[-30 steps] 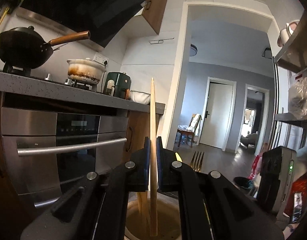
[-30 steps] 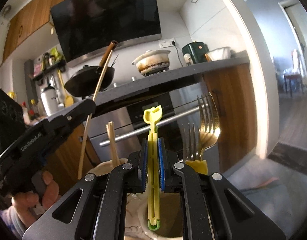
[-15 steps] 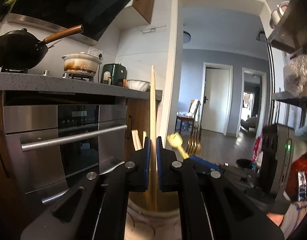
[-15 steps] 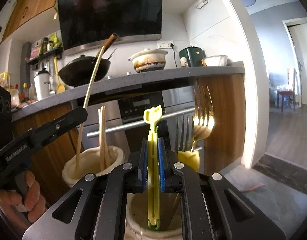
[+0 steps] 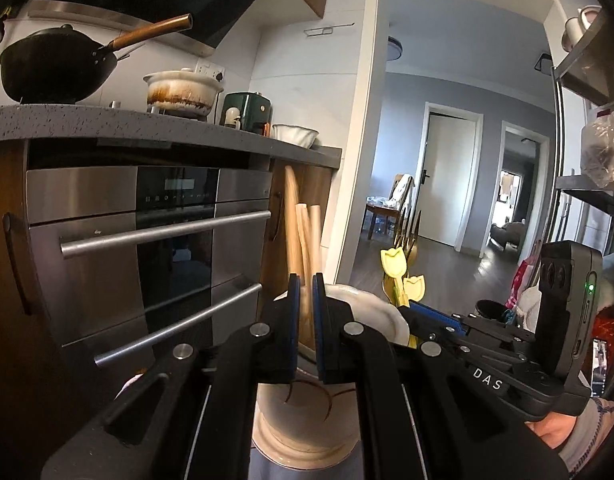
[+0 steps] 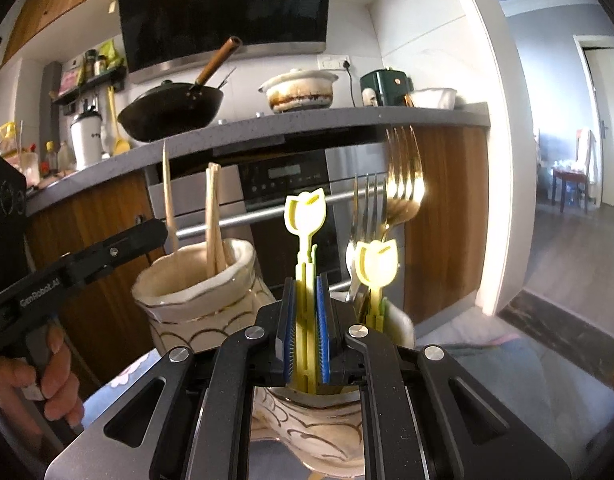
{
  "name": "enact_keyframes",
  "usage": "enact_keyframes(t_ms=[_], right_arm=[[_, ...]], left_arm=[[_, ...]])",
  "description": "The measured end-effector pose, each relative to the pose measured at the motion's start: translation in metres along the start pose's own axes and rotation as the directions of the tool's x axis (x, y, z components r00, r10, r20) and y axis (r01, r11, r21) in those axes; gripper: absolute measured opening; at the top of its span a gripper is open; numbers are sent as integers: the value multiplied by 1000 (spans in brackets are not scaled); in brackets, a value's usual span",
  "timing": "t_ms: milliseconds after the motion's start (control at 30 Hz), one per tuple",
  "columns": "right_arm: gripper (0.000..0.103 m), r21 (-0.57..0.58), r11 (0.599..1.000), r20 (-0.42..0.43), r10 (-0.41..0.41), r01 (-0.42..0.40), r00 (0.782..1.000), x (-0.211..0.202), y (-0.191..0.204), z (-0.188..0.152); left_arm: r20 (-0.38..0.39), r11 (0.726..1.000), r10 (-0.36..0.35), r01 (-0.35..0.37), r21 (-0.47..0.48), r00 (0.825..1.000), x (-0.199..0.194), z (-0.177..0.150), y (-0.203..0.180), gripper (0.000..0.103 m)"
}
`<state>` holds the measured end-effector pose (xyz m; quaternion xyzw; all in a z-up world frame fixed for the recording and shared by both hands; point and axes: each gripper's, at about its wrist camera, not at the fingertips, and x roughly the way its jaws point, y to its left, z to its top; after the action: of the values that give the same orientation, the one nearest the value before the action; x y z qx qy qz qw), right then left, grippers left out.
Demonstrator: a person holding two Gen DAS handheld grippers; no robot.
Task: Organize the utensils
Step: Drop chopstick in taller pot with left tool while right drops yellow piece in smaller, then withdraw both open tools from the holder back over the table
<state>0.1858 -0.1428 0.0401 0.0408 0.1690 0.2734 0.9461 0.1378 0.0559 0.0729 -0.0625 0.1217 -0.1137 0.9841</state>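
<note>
Two cream ceramic holders stand side by side. The left holder [image 6: 195, 300] holds wooden chopsticks [image 6: 215, 216]; it also shows in the left wrist view [image 5: 303, 412]. My left gripper [image 5: 306, 280] has its pads slightly apart around a chopstick [image 5: 293, 220] that stands loose and blurred in the holder. My right gripper [image 6: 306, 280] is shut on a yellow tulip-topped utensil [image 6: 305, 216] over the right holder [image 6: 327, 428], which holds a second yellow utensil [image 6: 377, 266] and two forks [image 6: 403, 184].
An oven with steel handles [image 5: 163, 232] and a grey counter [image 6: 307, 124] are behind. A black wok [image 6: 171, 110], a white pot [image 6: 299, 88] and a green appliance [image 6: 385, 86] sit on the counter. A doorway [image 5: 447, 176] opens to the right.
My left gripper lowered the chopstick into the left holder and opened; the chopstick now leans free. My right gripper lowered the yellow utensil deeper into the right holder.
</note>
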Motion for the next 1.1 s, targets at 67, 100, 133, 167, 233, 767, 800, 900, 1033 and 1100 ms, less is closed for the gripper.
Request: enact_keyframes(t_ms=[67,100,133,167,233,767,800,900,1033,1100], right_arm=[[11,-3,1000,-2,-4,4,1000,0,1,0],[11,-4,1000,-1,-6,6,1000,-1,0,0],[11,-2,1000,-3,-5,5,1000,-2,0,0],[11,-1,1000,-4,-7,7,1000,-3,1,0],[11,-3,1000,-5,-12,12,1000,-7,1,1],[22,34,996,-30,-84,85,996,-79,-3,-13],[25,37,996,-32,-85,86,996,-82,-3,-15],[37,46,995,-28,-86,87,996,-92,-3,-22],[56,59,994,-35,-86,88,996,-100,-3,-31],[62,58,994,-40,-93,96,995,-103,-3,-36]], left_arm=[[-1,1000,5,-5,6,1000,-1,1,0,6],[-1,1000,7,-7,9,1000,-1,1,-1,6],[-1,1000,11,-11,14,1000,-2,2,-2,6],[-1,1000,13,-13,19,1000,-3,2,-3,6],[1,1000,10,-10,24,1000,-7,2,-4,6],[-72,997,17,-12,76,997,-39,-14,-25,7],[-79,997,22,-16,81,997,-41,-18,-27,7],[-100,997,26,-18,75,995,-45,-26,-29,21],[-110,999,21,-18,36,994,-54,-36,-29,44],[-110,999,28,-23,42,994,-59,-41,-32,53]])
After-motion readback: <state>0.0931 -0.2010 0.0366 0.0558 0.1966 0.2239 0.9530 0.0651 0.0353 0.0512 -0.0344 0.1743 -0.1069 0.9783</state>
